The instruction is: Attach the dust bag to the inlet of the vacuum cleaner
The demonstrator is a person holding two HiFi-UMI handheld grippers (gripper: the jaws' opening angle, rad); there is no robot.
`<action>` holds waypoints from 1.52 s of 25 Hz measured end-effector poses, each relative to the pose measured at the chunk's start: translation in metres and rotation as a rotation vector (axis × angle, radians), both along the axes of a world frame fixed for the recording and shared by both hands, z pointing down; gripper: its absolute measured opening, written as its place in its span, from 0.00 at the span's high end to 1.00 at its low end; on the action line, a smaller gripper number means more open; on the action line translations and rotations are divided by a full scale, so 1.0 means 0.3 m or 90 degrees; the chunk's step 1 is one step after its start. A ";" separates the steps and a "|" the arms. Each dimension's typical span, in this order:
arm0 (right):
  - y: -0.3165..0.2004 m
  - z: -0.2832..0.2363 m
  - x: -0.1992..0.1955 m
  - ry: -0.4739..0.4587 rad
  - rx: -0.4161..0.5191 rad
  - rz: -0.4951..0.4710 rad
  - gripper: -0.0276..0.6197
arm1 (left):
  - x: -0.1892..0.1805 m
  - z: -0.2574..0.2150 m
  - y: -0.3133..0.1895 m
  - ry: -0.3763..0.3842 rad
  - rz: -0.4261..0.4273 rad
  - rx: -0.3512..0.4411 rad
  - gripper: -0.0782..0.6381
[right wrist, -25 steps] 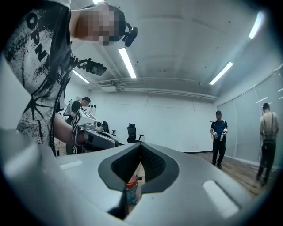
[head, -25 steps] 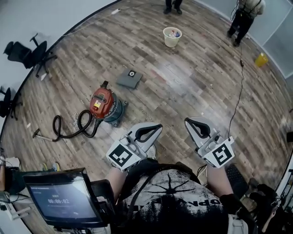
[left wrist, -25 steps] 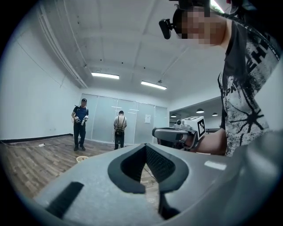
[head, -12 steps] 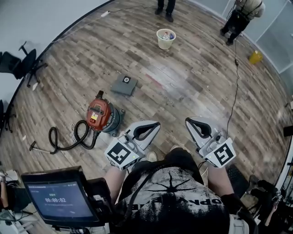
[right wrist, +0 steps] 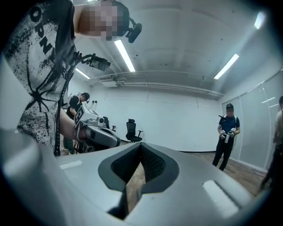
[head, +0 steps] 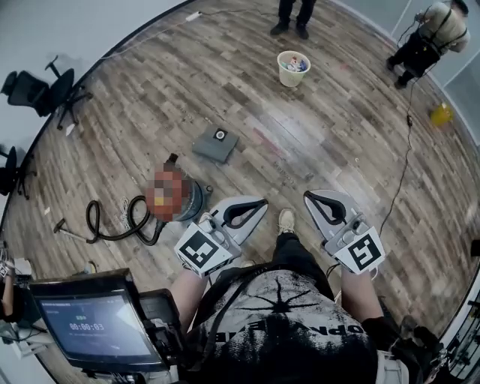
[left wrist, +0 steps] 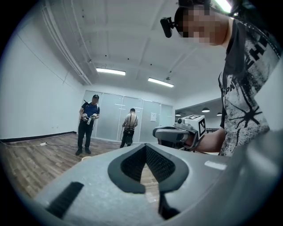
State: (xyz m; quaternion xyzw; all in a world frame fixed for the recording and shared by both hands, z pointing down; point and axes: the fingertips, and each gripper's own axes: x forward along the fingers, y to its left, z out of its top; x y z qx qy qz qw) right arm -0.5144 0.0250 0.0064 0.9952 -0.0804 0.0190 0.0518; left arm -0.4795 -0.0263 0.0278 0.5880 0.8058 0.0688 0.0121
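Observation:
The vacuum cleaner, a dark round canister whose top is blurred, stands on the wood floor left of centre, and its black hose curls off to the left. The dust bag, a flat grey square with a round hole, lies on the floor just beyond the canister. My left gripper and right gripper are held side by side at waist height, well short of both. Each is shut with nothing between its pads. The left gripper view shows its shut jaws and the right gripper beside them.
A waste basket stands far ahead. Two people are at the far end, and a black cable runs across the floor on the right. Office chairs stand at the left wall. A monitor sits at my lower left.
The view has shifted as I walk: the vacuum cleaner and dust bag have slid lower in the head view, and a shoe now shows between the grippers. Both grippers stay shut and level.

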 end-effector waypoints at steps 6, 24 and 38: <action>0.259 -0.047 0.152 0.030 0.002 -0.082 0.95 | 0.100 0.010 0.273 0.000 -0.048 0.044 0.89; 0.825 -0.003 0.452 0.031 0.033 -0.183 0.95 | 0.395 0.043 0.816 -0.001 -0.161 0.064 0.89; 0.936 0.029 1.032 0.019 0.021 -0.195 0.95 | 0.954 0.090 1.002 0.008 -0.146 0.039 0.89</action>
